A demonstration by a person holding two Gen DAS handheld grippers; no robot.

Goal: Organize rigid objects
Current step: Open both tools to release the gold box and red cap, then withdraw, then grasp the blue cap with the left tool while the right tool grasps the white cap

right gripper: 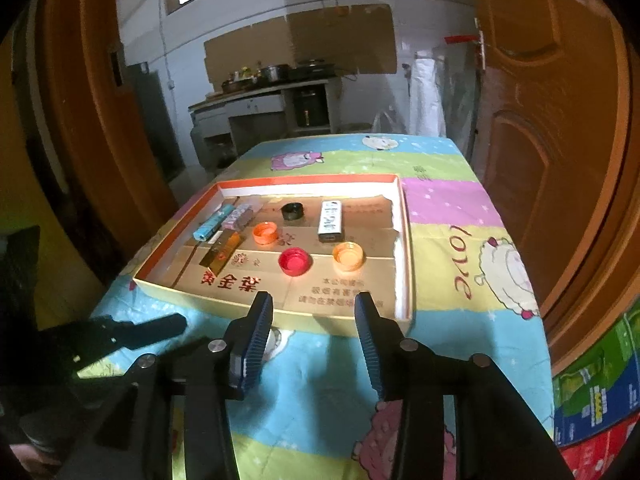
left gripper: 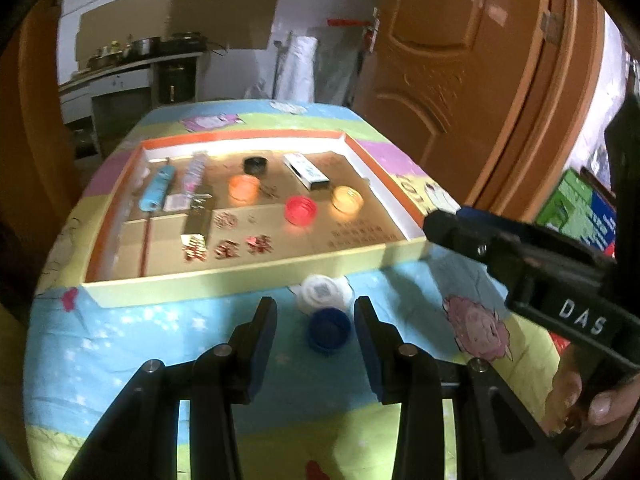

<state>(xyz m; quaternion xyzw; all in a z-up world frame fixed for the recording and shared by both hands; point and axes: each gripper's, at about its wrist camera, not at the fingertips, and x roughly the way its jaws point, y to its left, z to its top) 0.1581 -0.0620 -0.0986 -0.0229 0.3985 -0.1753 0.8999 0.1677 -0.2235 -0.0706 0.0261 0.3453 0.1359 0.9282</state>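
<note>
A shallow cardboard tray (left gripper: 248, 276) with an orange rim lies on the table. It holds a black cap (left gripper: 255, 165), an orange cap (left gripper: 243, 187), a red cap (left gripper: 301, 210), a yellow cap (left gripper: 347, 199), a white box (left gripper: 306, 171), a blue tube (left gripper: 157, 189) and a gold box (left gripper: 198, 220). In front of the tray, a blue cap (left gripper: 330, 328) and a white cap (left gripper: 324, 292) sit on the cloth. My left gripper (left gripper: 315, 304) is open, and the blue cap lies between its fingers, untouched. My right gripper (right gripper: 312, 300) is open and empty, hovering at the tray's near wall (right gripper: 320, 322).
A sheep-print tablecloth (right gripper: 460, 248) covers the table. A brown door (left gripper: 460, 60) stands close on the right, with a colourful carton (right gripper: 600, 392) below it. A hand (left gripper: 600, 400) holds the right gripper's body (left gripper: 560, 280). A kitchen counter (right gripper: 260, 92) is far behind.
</note>
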